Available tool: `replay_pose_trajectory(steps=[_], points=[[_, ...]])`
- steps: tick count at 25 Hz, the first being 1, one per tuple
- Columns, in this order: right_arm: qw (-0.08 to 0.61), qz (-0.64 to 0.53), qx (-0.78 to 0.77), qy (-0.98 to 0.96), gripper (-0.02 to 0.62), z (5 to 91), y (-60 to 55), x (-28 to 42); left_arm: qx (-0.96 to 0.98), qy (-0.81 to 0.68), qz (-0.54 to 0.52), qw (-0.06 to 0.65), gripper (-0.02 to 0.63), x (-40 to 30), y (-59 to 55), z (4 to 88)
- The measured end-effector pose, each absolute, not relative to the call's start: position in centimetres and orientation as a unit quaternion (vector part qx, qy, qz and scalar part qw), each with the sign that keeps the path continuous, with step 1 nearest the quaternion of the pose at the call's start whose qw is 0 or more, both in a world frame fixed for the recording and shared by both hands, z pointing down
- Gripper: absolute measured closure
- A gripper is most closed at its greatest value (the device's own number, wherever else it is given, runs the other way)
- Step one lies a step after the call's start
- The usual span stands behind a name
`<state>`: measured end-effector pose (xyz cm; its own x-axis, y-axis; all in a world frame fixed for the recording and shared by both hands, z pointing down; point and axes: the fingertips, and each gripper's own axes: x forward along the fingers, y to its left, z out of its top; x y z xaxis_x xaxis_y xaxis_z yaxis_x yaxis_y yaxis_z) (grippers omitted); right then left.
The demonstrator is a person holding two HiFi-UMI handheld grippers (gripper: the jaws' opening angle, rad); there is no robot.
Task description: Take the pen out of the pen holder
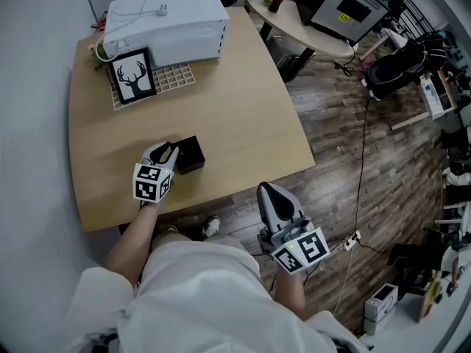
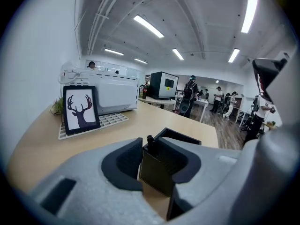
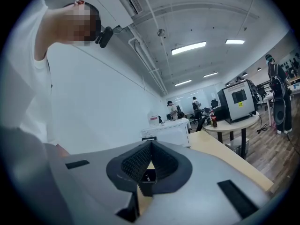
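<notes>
A small black square pen holder (image 1: pixel 190 154) stands on the wooden table (image 1: pixel 243 116) near its front edge. In the left gripper view the holder (image 2: pixel 157 170) sits right at the jaws, and the dark top of a pen (image 2: pixel 150 140) sticks up from it. My left gripper (image 1: pixel 173 153) (image 2: pixel 150 143) is narrowed around that pen top, pads against it. My right gripper (image 1: pixel 267 191) hangs off the table's front edge, apart from the holder. Its pads (image 3: pixel 140 161) meet at the tips with nothing between them, and the holder (image 3: pixel 147 177) shows small beyond them.
At the table's far left stand a white appliance (image 1: pixel 165 24), a framed deer picture (image 1: pixel 132 77) and a beige grid mat (image 1: pixel 175 76). A round table with a black machine (image 1: pixel 346 9) is behind. Wooden floor with cables (image 1: pixel 360 160) lies to the right.
</notes>
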<state>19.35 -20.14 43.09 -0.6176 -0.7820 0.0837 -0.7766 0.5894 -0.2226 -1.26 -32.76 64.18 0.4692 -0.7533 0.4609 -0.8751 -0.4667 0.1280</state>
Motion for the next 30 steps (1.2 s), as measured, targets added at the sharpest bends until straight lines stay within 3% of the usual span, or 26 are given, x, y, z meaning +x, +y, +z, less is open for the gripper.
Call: replay_pose_trajectory(steps=[30], points=[[0.048, -0.118, -0.413, 0.902, 0.594, 43.2, -21.0, 21.9, 0.842, -0.494, 0.148, 0.158, 0.552, -1.1, -32.1, 61.9]])
